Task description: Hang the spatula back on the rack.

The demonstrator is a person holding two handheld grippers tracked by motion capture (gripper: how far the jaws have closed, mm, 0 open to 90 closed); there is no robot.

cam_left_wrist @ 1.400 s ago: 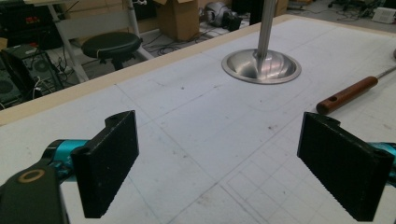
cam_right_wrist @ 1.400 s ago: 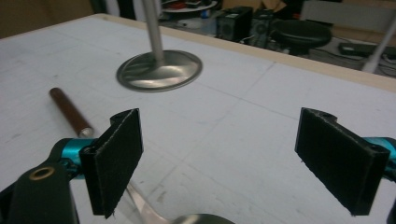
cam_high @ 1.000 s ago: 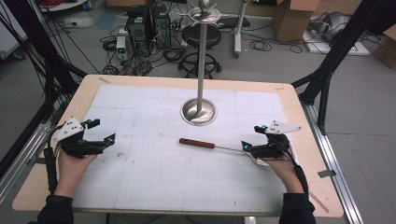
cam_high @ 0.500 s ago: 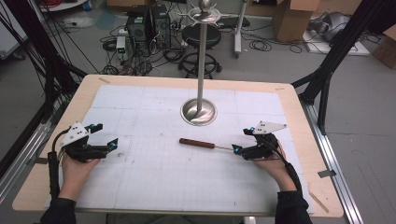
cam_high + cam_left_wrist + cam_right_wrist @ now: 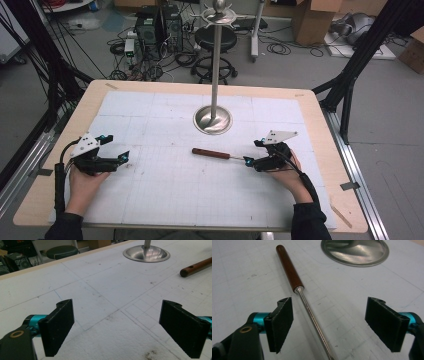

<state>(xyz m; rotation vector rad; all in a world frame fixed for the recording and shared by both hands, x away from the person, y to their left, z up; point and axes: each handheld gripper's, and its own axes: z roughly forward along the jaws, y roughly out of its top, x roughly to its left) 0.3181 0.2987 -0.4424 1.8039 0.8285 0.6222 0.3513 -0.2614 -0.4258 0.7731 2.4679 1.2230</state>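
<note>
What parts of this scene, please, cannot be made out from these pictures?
- Tool: its working end runs off the bottom edge of the right gripper view and sits behind the right tongs in the high view.
- Stand: its top is cropped by the high view's upper edge.
- Tool's handle: cut by the left gripper view's right edge.

No legible text or labels

- The right gripper [image 5: 248, 160] sits closer to the tool [image 5: 211, 153] than a second ago; its tips now reach the end of the metal shaft [image 5: 312, 315].
- Its jaws have just been closing a little, the shaft between them, untouched.
- The left gripper [image 5: 122, 157] now sits slightly farther in on the mat [image 5: 165, 195].
</note>
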